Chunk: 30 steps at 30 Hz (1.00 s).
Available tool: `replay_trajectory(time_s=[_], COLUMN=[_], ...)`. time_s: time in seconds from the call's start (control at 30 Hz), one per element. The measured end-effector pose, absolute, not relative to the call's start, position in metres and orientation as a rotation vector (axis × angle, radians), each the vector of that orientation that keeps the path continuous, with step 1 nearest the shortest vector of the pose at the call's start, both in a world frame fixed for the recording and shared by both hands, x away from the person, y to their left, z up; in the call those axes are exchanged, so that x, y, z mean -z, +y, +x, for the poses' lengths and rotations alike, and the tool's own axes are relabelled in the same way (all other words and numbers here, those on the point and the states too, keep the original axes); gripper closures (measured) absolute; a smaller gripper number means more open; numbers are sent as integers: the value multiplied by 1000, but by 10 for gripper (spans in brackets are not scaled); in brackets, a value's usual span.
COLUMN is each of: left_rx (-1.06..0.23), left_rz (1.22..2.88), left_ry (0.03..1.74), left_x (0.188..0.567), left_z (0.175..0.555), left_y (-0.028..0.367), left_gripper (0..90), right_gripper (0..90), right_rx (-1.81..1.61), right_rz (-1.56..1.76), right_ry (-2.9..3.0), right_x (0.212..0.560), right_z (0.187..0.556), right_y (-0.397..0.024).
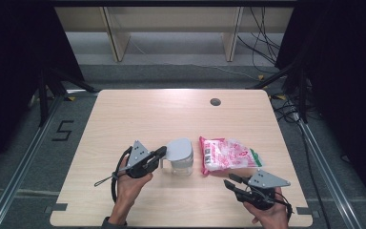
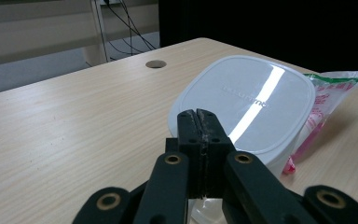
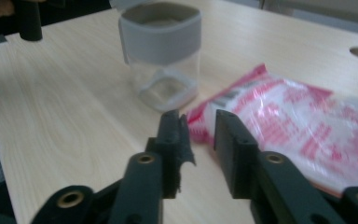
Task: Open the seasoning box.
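Left gripper (image 1: 159, 153): jaws pressed together, tips at the lid (image 1: 178, 148) of the clear jar (image 1: 182, 164). In the left gripper view the jaws meet on a thin edge just below the lid (image 2: 248, 101); I can't tell if they actually pinch a tab or just rest there. The lid looks tilted up on its hinge side, and the right gripper view shows the jar's (image 3: 164, 65) mouth open, so my read is that the left hand props the lid open and steadies the jar for filling.

Jar sits mid-table (image 1: 138, 114), slightly toward the person. The pink-and-white bag (image 1: 228, 155) lies flat just right of it, near but apparently not touching.

Right gripper (image 1: 233, 183): jaws partly apart, nothing between them, tips hovering short of the bag's near edge (image 3: 279, 112). Likely lining up to grab the bag.

Count: one jar, one lid, one bag, two grippers, one grommet hole (image 1: 215, 101) at the far side.
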State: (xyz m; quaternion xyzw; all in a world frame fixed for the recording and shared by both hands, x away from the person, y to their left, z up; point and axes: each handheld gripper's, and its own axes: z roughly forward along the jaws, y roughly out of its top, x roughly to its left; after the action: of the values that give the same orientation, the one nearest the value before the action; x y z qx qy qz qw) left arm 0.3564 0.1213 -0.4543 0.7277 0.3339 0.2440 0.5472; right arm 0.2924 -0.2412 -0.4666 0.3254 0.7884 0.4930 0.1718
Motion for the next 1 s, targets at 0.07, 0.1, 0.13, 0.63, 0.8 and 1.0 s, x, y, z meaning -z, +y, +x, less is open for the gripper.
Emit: replay_trajectory(time_s=[0.07, 0.1, 0.13, 0.63, 0.8, 1.0], left_rx=[-577, -576, -577, -578, -574, -575], left_rz=[1727, 1727, 1727, 1716, 1716, 1714], left_ry=[791, 788, 786, 792, 787, 784], left_x=[454, 455, 455, 456, 457, 457], left_z=[357, 357, 357, 357, 358, 358], left_y=[122, 123, 123, 122, 123, 123], left_gripper=[886, 886, 886, 891, 892, 892], right_gripper=[770, 803, 828, 900, 900, 900], right_rx=[-1411, -1419, -1421, -1403, -1439, -1474], right_rz=[866, 843, 833, 717, 737, 695], right_ry=[2225, 2224, 2217, 2269, 2247, 2267], right_x=[462, 461, 460, 450, 451, 445], right_z=[300, 302, 304, 341, 352, 356], right_y=[-234, -231, -225, -174, -163, -153])
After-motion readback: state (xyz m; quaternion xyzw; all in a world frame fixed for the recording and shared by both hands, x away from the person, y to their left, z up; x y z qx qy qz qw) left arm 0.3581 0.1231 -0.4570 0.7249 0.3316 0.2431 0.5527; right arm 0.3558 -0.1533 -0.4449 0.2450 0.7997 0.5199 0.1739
